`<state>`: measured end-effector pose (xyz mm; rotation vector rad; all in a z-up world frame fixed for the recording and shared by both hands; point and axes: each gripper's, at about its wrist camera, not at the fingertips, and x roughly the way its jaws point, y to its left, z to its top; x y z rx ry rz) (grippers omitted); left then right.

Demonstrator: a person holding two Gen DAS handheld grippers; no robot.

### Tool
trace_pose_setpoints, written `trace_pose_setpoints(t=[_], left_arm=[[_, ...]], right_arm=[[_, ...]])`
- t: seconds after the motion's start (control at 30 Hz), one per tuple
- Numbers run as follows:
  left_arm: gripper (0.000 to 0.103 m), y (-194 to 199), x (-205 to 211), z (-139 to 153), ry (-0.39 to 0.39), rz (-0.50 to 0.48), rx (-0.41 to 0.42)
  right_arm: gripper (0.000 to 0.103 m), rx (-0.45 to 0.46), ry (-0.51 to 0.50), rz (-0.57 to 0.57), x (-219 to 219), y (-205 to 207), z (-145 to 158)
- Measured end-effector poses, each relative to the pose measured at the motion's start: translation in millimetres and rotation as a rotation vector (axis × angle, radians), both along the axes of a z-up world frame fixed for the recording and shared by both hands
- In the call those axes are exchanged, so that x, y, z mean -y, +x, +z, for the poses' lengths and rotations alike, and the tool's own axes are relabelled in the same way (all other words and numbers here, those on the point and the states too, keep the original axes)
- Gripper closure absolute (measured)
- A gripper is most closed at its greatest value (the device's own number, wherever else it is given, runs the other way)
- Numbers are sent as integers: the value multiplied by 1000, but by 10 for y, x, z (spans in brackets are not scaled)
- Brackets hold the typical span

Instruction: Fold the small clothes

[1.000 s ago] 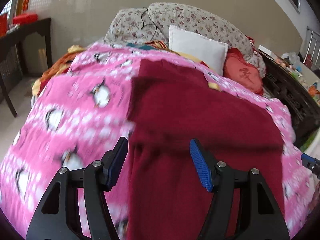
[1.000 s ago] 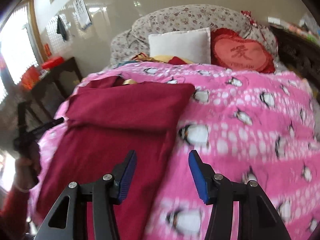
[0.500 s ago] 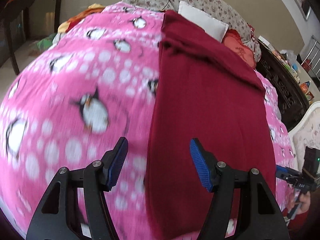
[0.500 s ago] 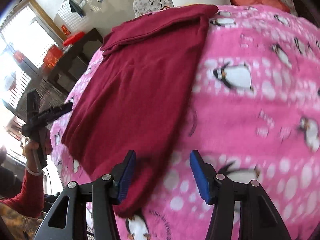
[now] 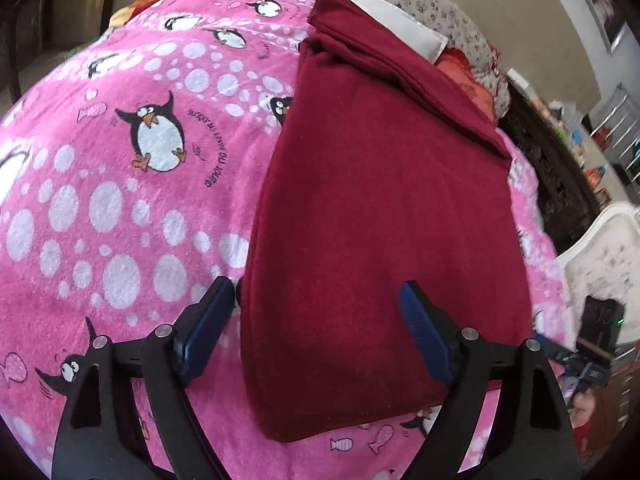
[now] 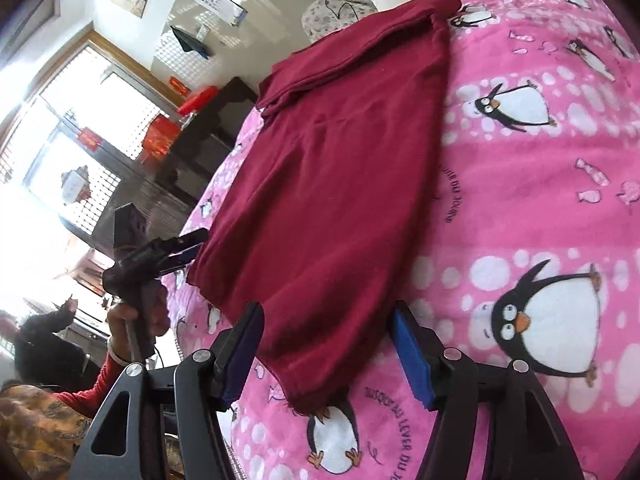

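Note:
A dark red garment (image 5: 380, 208) lies flat on a pink penguin blanket (image 5: 120, 168), its far end folded over on itself. My left gripper (image 5: 316, 336) is open, its jaws straddling the garment's near left corner just above the cloth. My right gripper (image 6: 328, 356) is open, its jaws on either side of the garment's (image 6: 340, 184) near right corner. The left gripper also shows in the right wrist view (image 6: 180, 250) at the garment's other near corner. The right gripper shows blurred in the left wrist view (image 5: 580, 356).
A white pillow (image 5: 396, 24), a floral pillow (image 5: 440, 8) and a red cushion (image 5: 468, 80) lie at the head of the bed. A dark table (image 6: 200, 140) stands by the window. A dark wooden bed side (image 5: 560, 184) runs along the right.
Both grippers have dropped low and moved in to the garment's near corners. They stay open. The garment has not moved.

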<state>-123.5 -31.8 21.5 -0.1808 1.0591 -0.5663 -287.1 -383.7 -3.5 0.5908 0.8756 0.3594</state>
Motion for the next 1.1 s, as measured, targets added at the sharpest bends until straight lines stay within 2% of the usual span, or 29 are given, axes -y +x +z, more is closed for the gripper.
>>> trace_pose_setpoints(t=[0.17, 0.27, 0.33, 0.5, 0.53, 0.57, 0.6, 0.63, 0.67, 0.7, 0.73, 0.77, 0.83, 0.9, 0.97, 1.1], left_arm=[[3, -75, 182, -27, 86, -79, 36], [2, -82, 252, -56, 140, -100, 49], [2, -82, 247, -57, 138, -103, 43], [2, -29, 140, -52, 64, -76, 12], [2, -30, 125, -45, 56, -71, 9], [6, -36, 108, -42, 54, -67, 13], [10, -50, 114, -28, 60, -66, 20], [21, -62, 109, -18, 70, -66, 27], [39, -77, 104, -3, 89, -66, 38], [47, -86, 81, 5, 99, -68, 40], [61, -92, 44, 15, 95, -68, 37], [73, -92, 2, 19, 75, -70, 23], [83, -86, -20, 18, 39, -86, -7], [84, -93, -27, 26, 39, -97, -4], [86, -116, -2, 40, 46, -105, 4], [86, -106, 9, 40, 45, -111, -18]], right_arm=[[40, 23, 19, 37, -32, -72, 12], [41, 13, 26, 45, -31, -97, 18], [41, 6, 38, 69, -13, -137, 34], [41, 18, 48, 69, -78, -61, -9], [47, 28, 59, 63, -102, -37, -26], [63, 34, 60, 55, -123, -16, -40], [69, 22, 53, 43, -141, 16, -70], [77, 15, 59, 35, -131, 28, -88], [81, 10, 83, 27, -104, 38, -104], [84, 7, 123, 25, -65, 39, -112], [89, 10, 155, 28, -35, 33, -108], [89, 20, 182, 33, -12, 21, -88], [90, 59, 236, 41, 28, -10, -6], [91, 99, 266, 51, 54, -21, 96], [92, 114, 244, 59, 34, -12, 159], [92, 62, 205, 70, -29, 21, 47]])
